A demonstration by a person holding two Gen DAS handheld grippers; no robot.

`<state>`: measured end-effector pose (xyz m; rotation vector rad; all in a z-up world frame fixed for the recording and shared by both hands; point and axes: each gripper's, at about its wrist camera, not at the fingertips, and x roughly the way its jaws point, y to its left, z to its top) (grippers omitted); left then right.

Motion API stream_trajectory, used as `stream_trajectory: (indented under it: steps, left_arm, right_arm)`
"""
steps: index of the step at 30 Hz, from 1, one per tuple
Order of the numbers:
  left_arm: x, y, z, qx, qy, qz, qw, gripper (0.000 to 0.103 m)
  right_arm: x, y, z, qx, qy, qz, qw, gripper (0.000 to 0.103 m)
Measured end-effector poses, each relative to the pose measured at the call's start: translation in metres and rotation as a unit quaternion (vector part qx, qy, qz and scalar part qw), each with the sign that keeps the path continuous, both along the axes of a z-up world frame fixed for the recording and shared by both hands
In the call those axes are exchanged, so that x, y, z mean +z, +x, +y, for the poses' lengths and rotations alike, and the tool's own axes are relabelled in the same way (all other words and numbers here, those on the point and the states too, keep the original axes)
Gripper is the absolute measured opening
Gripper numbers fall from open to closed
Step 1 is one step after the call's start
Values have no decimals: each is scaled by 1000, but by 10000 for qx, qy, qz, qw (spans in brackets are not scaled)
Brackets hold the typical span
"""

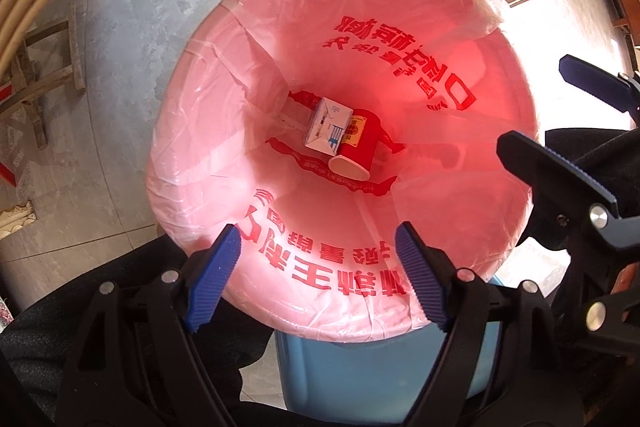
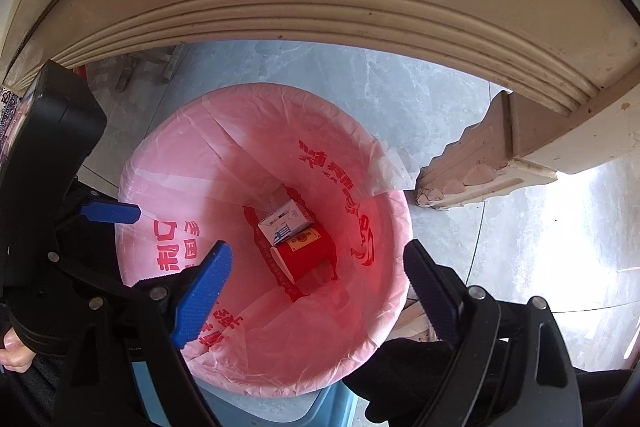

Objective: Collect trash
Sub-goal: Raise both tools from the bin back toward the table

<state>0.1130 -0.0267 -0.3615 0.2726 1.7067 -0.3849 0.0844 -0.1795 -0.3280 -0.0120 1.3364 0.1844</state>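
Observation:
A blue bin [image 1: 360,367] lined with a pink plastic bag [image 1: 400,39] printed in red stands on the floor below both grippers. At the bottom of the bag lie a white carton [image 1: 328,127] and a red paper cup [image 1: 356,147] on its side, touching each other. In the right wrist view the carton [image 2: 284,223] and cup [image 2: 306,255] show in the same place. My left gripper [image 1: 320,275] hangs open over the near rim with nothing between its pads. My right gripper [image 2: 320,291] is open and empty above the bag [image 2: 240,155].
A beige table edge [image 2: 320,15] arches over the bin, with its carved leg [image 2: 480,167] just right of the rim. Grey marble floor [image 1: 132,39] surrounds the bin. Wooden stool legs [image 1: 44,79] stand at the left. A hand [image 2: 12,351] grips the left tool.

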Motion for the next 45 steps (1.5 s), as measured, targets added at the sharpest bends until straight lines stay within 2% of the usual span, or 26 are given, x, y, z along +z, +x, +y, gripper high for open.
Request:
stream_trajectory:
  steps: [3,6,10,14,19,21,24,27,30,33,39,45]
  left_arm:
    - [16,-4,3,20,9,-174,9998,78]
    - [46,-11,10,18,-17,-486,9988,78]
    - [108,-21,28,44,-120,-961,9953,78]
    - [182,-15,52,204,-178,-1474,9887,79]
    - [278,18,72,293,-75,-2070,9779,83]
    - [313,39,72,300,-9,-2225,9745,83]
    - [358,68,67,233,-7,-2384,9709,88]
    - [388,95,58,274,71,-2387,9707,89]
    - [412,116,48,246,243,-2494,9678,89]
    - [424,136,38,223,230,-2377,9708,89]
    - [422,179,22,228,512,-2141,9752,89]
    - [419,207,6,165,661,-2074,9759,89]
  right_arm:
    - [18,-5,-3,-79,112,-181,9997,85]
    - [46,-13,-9,-169,249,-420,9987,85]
    - [93,-21,-20,-245,337,-780,9961,87]
    - [151,-22,-36,-302,436,-1258,9906,91]
    - [238,-6,-56,-210,375,-1833,9821,92]
    - [271,2,-62,-170,239,-2111,9770,96]
    - [318,11,-63,57,-62,-2508,9680,96]
    - [353,22,-61,413,-219,-2632,9636,96]
    - [373,37,-60,673,-202,-2544,9645,96]
    - [385,50,-61,966,-114,-2350,9671,96]
    - [389,79,-62,1591,-131,-1820,9703,96]
    - [385,97,-61,1953,-275,-1557,9679,96]
